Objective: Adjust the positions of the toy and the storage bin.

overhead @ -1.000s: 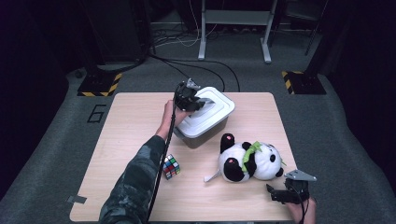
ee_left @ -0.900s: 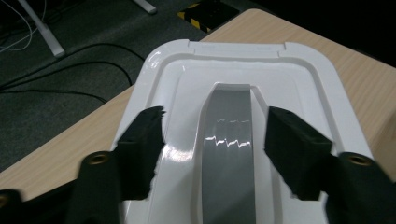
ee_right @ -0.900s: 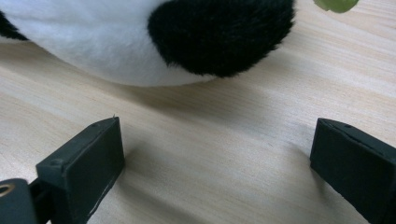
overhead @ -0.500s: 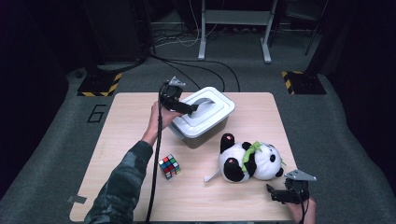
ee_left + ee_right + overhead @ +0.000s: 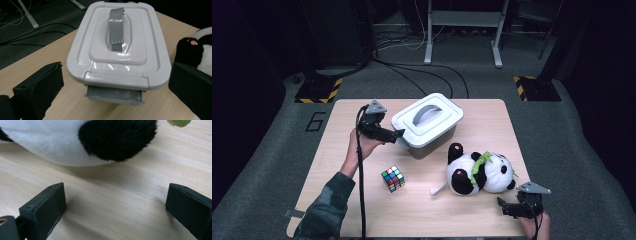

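Observation:
A white lidded box [image 5: 428, 125] with a grey handle stands in the middle of the table. My left gripper [image 5: 398, 134] hovers just left of it, pointing at its short end. In the left gripper view the box [image 5: 117, 45] lies ahead, its grey latch [image 5: 115, 95] facing me. My left gripper [image 5: 115, 85] has just been opening its jaws; they stand wide with nothing between them. A plush panda [image 5: 482, 172] lies at the front right. My right gripper [image 5: 508, 210] rests open on the table beside it, and in the right gripper view the panda [image 5: 75, 140] lies just ahead.
A Rubik's cube [image 5: 393, 178] sits on the wooden table [image 5: 337, 165] in front of the box. A white tag [image 5: 438, 189] sticks out from the panda's left side. The panda's paw [image 5: 190, 47] shows right of the box. Cables trail across the dark floor behind.
My left gripper has drawn back from over the box lid to the box's left side, and its jaws have opened. The right gripper has stayed where it was.

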A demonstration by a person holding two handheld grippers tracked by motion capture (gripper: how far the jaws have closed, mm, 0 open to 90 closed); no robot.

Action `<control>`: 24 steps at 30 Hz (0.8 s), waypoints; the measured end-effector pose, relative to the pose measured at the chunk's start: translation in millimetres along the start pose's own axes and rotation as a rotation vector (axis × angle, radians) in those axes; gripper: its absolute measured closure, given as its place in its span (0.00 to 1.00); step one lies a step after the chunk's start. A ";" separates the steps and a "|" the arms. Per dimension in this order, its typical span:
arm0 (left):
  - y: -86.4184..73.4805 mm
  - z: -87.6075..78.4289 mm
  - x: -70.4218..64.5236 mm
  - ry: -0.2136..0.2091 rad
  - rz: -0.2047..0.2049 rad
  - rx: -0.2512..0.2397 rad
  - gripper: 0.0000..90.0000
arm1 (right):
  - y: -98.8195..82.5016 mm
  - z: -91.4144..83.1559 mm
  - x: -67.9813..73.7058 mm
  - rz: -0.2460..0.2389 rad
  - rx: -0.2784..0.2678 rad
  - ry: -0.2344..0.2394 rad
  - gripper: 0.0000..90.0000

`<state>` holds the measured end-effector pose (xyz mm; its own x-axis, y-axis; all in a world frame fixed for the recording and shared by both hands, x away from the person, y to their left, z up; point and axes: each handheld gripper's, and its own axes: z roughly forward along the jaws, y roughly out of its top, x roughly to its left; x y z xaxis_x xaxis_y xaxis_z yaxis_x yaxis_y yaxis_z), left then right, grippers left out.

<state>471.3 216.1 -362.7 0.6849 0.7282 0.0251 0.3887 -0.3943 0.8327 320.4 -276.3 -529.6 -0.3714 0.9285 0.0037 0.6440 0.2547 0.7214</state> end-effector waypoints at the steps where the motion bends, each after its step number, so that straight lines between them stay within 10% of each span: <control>1: 0.0 0.0 0.0 0.000 0.000 0.000 0.00 | 0.0 0.0 0.0 0.000 0.000 0.000 0.02; 24: -88.6 -19.5 -31.8 0.010 0.003 0.062 0.00 | 0.0 0.0 0.1 0.000 -0.001 -0.003 0.03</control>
<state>403.1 238.8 -426.6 0.6801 0.7323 0.0336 0.4243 -0.4306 0.7966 320.3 -276.2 -529.6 -0.3695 0.9292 0.0012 0.6432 0.2548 0.7220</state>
